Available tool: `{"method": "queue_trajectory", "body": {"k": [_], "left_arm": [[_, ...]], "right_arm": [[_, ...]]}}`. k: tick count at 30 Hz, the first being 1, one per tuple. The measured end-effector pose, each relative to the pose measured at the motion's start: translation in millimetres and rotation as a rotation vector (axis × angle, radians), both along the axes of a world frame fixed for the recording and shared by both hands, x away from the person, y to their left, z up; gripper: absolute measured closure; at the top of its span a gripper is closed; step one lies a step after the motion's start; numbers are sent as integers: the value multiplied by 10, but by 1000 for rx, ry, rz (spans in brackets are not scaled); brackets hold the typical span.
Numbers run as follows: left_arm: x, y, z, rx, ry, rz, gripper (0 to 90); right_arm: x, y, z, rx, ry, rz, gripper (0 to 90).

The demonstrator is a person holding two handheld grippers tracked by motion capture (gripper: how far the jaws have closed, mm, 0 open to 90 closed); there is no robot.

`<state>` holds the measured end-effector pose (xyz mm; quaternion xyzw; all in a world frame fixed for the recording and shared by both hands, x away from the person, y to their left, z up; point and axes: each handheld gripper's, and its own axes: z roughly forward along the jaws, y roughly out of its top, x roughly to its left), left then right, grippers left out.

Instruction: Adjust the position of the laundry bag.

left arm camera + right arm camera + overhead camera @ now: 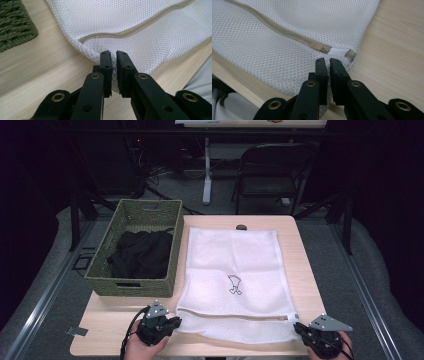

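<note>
Lying flat on the light wooden bench (300, 255), the white mesh bag (232, 270) covers the middle and right of the surface, long side running near to far. Its fabric is a fine open net, pale and slightly see-through, with a small dark drawn mark (234, 284) near the centre. A beige zipper (235, 317) runs left to right across the bag close to its near edge; the slider (321, 47) sits at the right end beside a white tab.

The left gripper (172, 324) is at the near left corner of the bag; its fingers (106, 67) are drawn narrow with the mesh edge pinched between them. The right gripper (299, 327) is at the near right corner, fingers (322, 72) likewise narrow and clamped on the mesh just below the zipper end.

A green woven basket (175, 250) stands just beside the bag on the left, holding dark clothing (140, 255).
</note>
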<state>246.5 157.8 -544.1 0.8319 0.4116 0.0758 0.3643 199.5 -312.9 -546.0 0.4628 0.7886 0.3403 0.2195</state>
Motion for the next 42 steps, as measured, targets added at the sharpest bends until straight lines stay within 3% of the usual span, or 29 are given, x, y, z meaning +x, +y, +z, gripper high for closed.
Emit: {"method": "queue_trajectory", "body": {"k": [8,35,42], "left_arm": [[-33,-25,-45,16,19,-1,841],[-7,-44,-125,51,69,-8,833],[5,-43,-136,42,77,-1,812]], "right_arm": [[-44,-14,-38,-2,21,2,849],[41,-3,-128,-28,73,12,840],[57,-12,-148,-24,89,18,818]]}}
